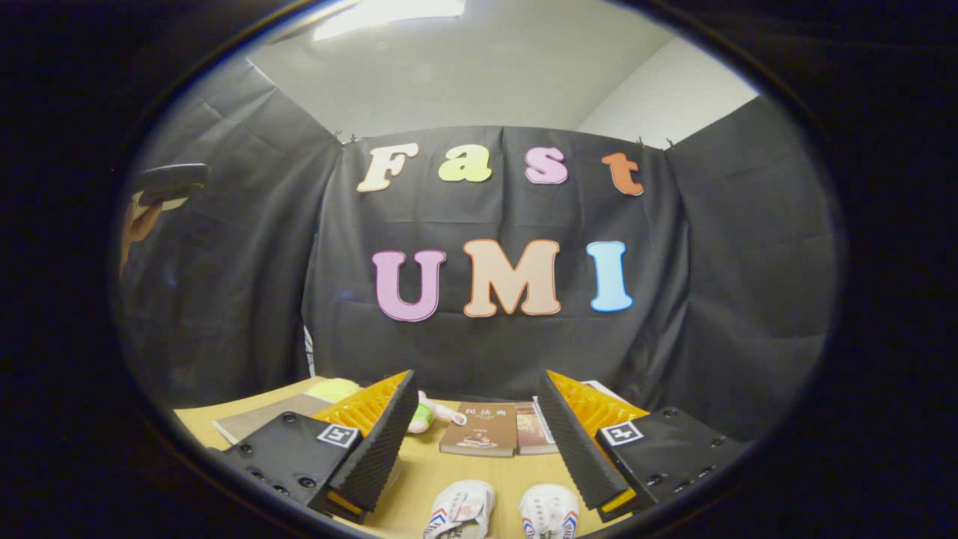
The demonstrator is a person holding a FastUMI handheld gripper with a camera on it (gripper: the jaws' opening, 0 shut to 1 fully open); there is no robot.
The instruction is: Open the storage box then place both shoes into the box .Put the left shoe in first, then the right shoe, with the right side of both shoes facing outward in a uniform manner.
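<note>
The gripper (477,419) hung with fingers spread wide, pinching nothing. Two white shoes (500,510) lay side by side on the table (426,471) at six o'clock, between the fingers. They looked light and soft; the collar rim seemed the surest hold.

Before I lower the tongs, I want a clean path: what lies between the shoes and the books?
Bare tabletop, in the gripper view. The shoes lie between the open tongs; the books sit beyond them.
</note>
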